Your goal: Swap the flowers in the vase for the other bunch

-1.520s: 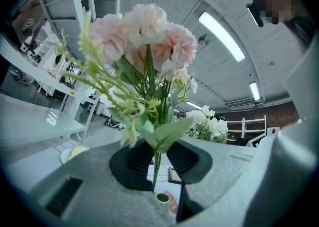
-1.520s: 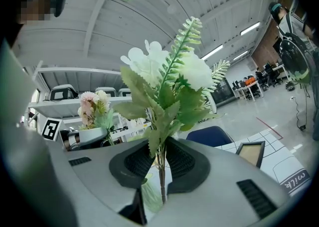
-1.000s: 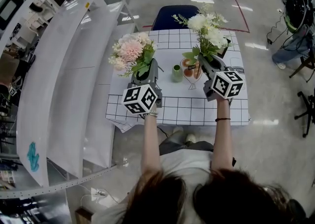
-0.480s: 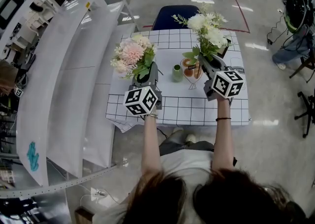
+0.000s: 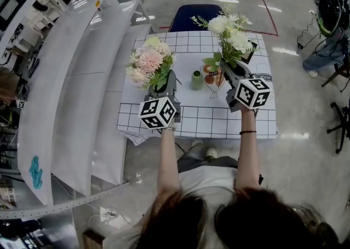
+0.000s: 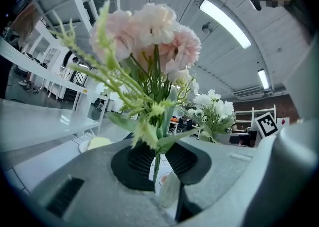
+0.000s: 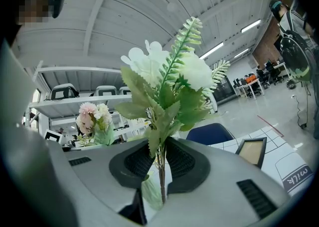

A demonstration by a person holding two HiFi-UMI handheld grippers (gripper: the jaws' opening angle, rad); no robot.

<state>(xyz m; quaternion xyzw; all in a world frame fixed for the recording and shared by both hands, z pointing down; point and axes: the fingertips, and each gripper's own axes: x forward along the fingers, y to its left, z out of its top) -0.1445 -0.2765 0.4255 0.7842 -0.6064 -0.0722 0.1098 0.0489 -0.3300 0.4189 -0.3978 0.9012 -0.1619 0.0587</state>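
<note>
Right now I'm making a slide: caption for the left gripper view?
Left gripper, jaws just closed further, holds the pink bunch upright; white bunch beyond.

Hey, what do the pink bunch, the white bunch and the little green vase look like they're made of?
Pink bunch: likely fabric petals on plastic stems; matte, stiff, evenly cut leaves. White bunch: same artificial look, with a moulded-looking fern frond. Vase: smooth, even green, perhaps glazed ceramic or glass; too small to be sure.

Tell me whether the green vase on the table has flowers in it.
No, the green vase stands bare on the table, with the pink bunch and the white bunch both apart from it.
</note>
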